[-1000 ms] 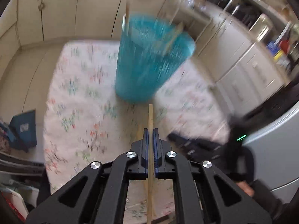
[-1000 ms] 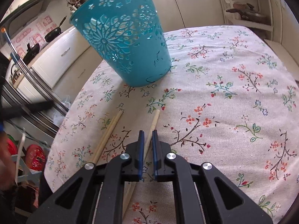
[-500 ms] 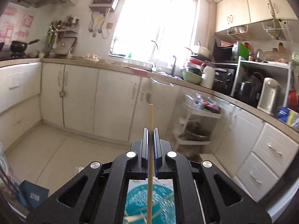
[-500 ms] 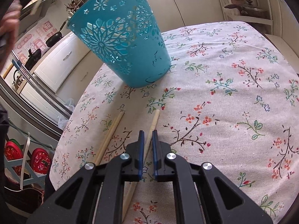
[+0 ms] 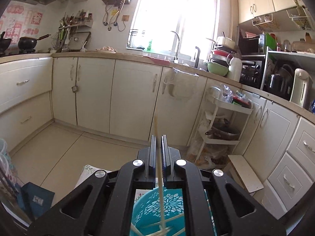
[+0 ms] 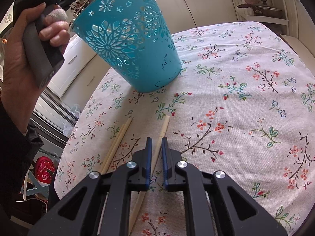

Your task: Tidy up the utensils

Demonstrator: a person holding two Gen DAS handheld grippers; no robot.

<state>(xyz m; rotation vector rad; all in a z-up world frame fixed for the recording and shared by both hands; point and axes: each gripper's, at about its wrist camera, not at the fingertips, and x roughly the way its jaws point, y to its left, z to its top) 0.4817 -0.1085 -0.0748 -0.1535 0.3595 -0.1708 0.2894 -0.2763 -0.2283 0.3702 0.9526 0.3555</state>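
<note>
- The left hand-held gripper [image 5: 158, 137] stands over the mouth of the blue basket [image 5: 165, 210], which fills the bottom centre of the left wrist view. Its jaws are slightly parted around a chopstick [image 5: 158, 165], and I cannot tell whether they touch it.
- That chopstick runs almost straight up and down the frame. Its lower end reaches into the basket, where several other sticks already lie crossed at the bottom. By my reading, it is being dropped in or has just been let go.
- In the right wrist view, the same basket [image 6: 135, 37] stands on the floral-clothed worktop [image 6: 246, 102] in the upper left of the frame. The person's left hand [image 6: 25, 45] grips the tool handle at the far left edge, beside the basket.
- The right hand-held gripper [image 6: 156, 139] hovers low in the lower centre of the frame. Its jaws are narrowly parted and grip nothing.
- A single chopstick [image 6: 164, 125] lies on the cloth directly ahead of and under the right jaws. Its long axis runs roughly along the fingers, leaning slightly toward the upper right.
- A pair of chopsticks [image 6: 118, 143] lies just to the left of that one, slanted the same way and lying side by side.
- The right side is clearly the nearer one for the remaining sticks. The next grasp likely needs only a small drop onto the single stick, with the jaws crossing its width.
</note>
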